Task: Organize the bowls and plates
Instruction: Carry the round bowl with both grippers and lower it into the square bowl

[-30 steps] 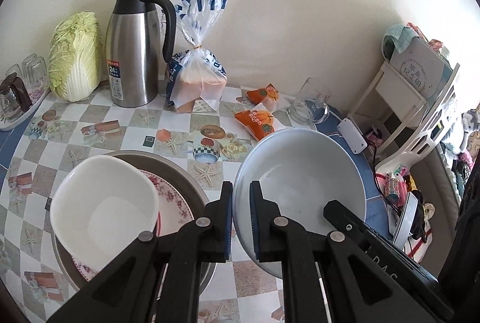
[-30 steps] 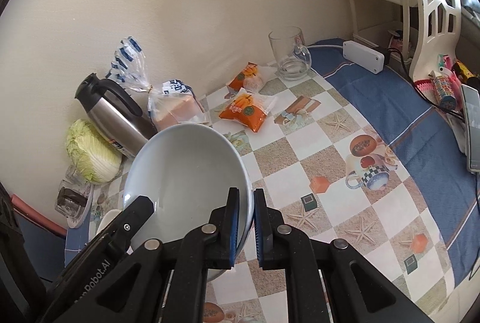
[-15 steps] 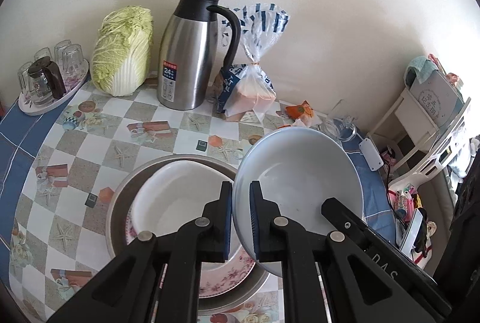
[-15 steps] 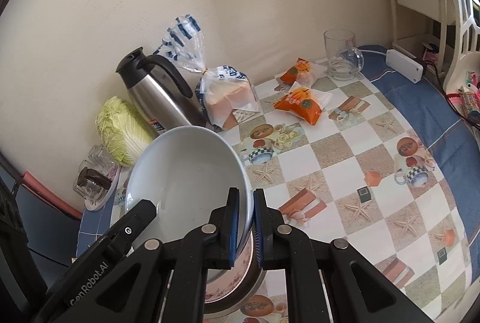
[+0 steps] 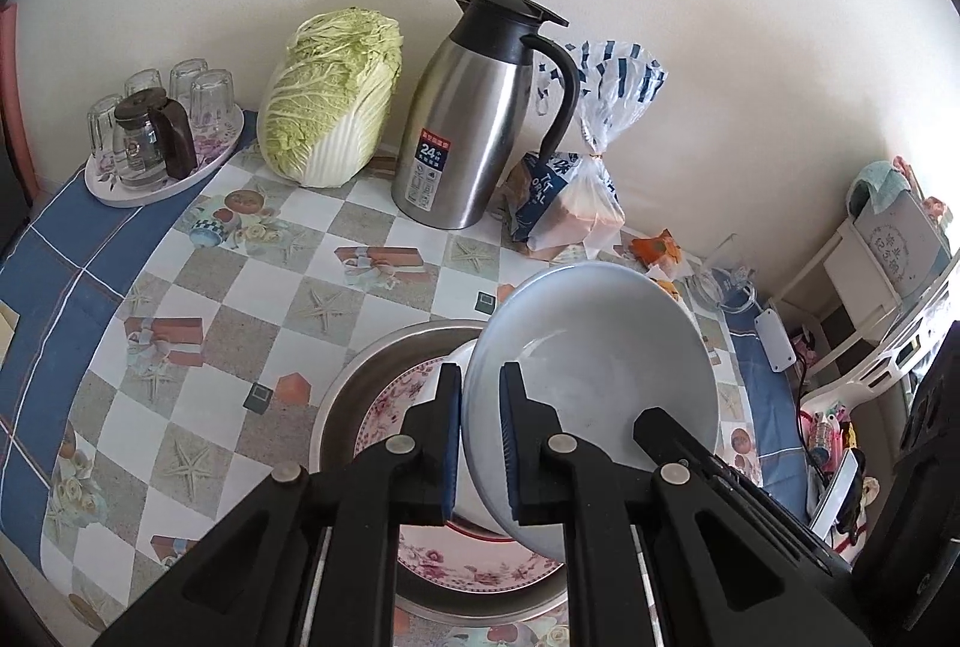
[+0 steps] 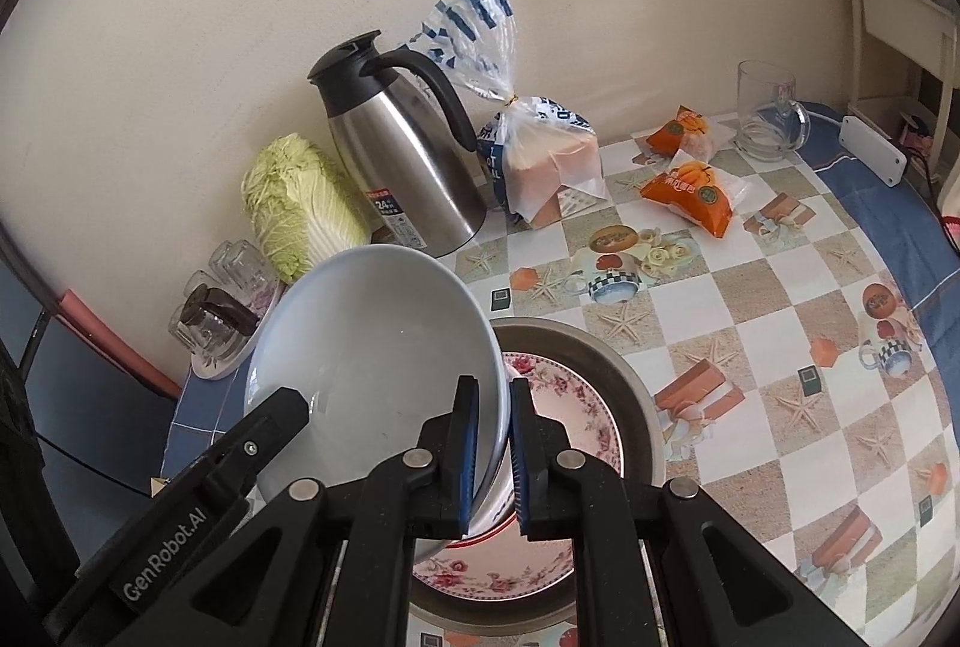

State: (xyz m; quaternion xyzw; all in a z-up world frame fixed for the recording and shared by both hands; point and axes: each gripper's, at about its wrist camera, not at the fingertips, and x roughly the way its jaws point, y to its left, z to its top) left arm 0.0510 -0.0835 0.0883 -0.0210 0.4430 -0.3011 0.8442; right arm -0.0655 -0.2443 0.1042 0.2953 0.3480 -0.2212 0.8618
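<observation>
A pale blue-grey bowl (image 5: 594, 383) hangs tilted above a stack on the table. My left gripper (image 5: 483, 395) is shut on its left rim. My right gripper (image 6: 493, 407) is shut on the opposite rim of the same bowl (image 6: 372, 347). Each view shows the other gripper's black finger at the far rim. Below lies a steel dish (image 5: 360, 377) with a floral plate (image 5: 384, 407) in it; the right wrist view shows both, the plate (image 6: 570, 407) and the dish (image 6: 636, 383). The held bowl hides the middle of the stack.
Along the wall stand a steel jug (image 5: 474, 119), a cabbage (image 5: 330, 101), a bagged loaf (image 5: 576, 191) and a tray of glasses (image 5: 156, 137). To the right lie orange snack packs (image 6: 690, 185), a glass mug (image 6: 768, 113) and a white power strip (image 6: 873, 158).
Both grippers have carried the blue-grey bowl leftwards, from beside the stack to above it. The white bowl on the floral plate is now covered from view.
</observation>
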